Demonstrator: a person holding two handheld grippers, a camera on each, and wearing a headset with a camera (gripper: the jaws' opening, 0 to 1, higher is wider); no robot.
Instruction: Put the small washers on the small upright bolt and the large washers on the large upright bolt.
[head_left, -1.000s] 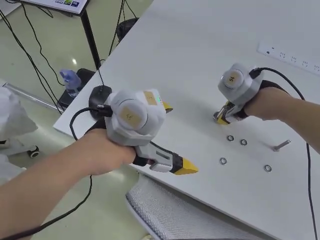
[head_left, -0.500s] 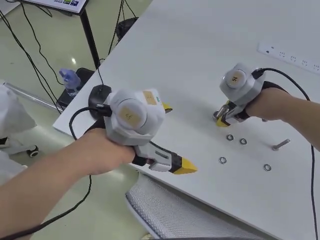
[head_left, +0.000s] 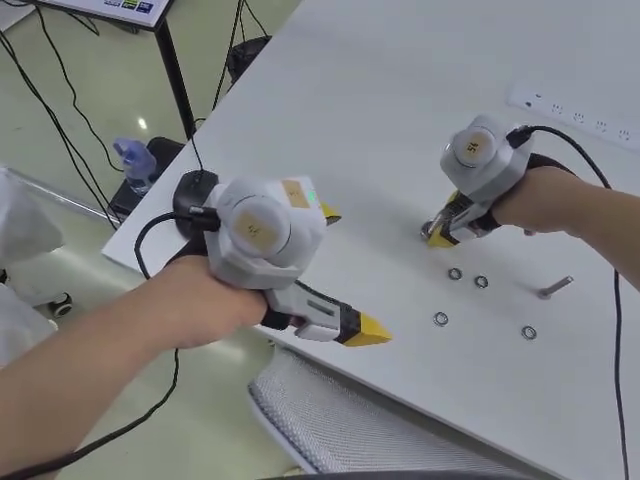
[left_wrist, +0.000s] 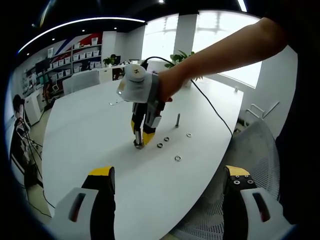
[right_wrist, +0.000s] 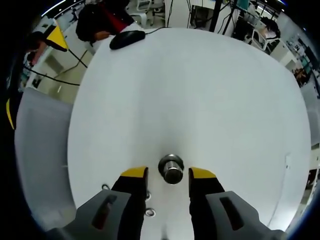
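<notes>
The large bolt (right_wrist: 171, 169) stands upright on the white table (head_left: 380, 120). My right gripper (right_wrist: 167, 175) is open and straddles it, with a narrow gap on each side. The same bolt (head_left: 432, 231) shows at the right gripper's (head_left: 441, 234) yellow tips. Several small washers (head_left: 455, 274) (head_left: 440, 319) lie flat just right of it. A thinner bolt (left_wrist: 177, 120) stands upright beyond the washers (left_wrist: 177, 158). My left gripper (head_left: 348, 272) hangs wide open over the table's near edge, holding nothing, well left of the washers.
A black mouse (head_left: 195, 188) lies at the table's left edge. A power strip (head_left: 575, 112) sits at the far right. A grey mesh chair back (head_left: 340, 420) is below the near edge. A spray bottle (head_left: 135, 160) stands on the floor to the left.
The picture has shifted slightly with my head. Both grippers keep their places; the right one stays around the large bolt.
</notes>
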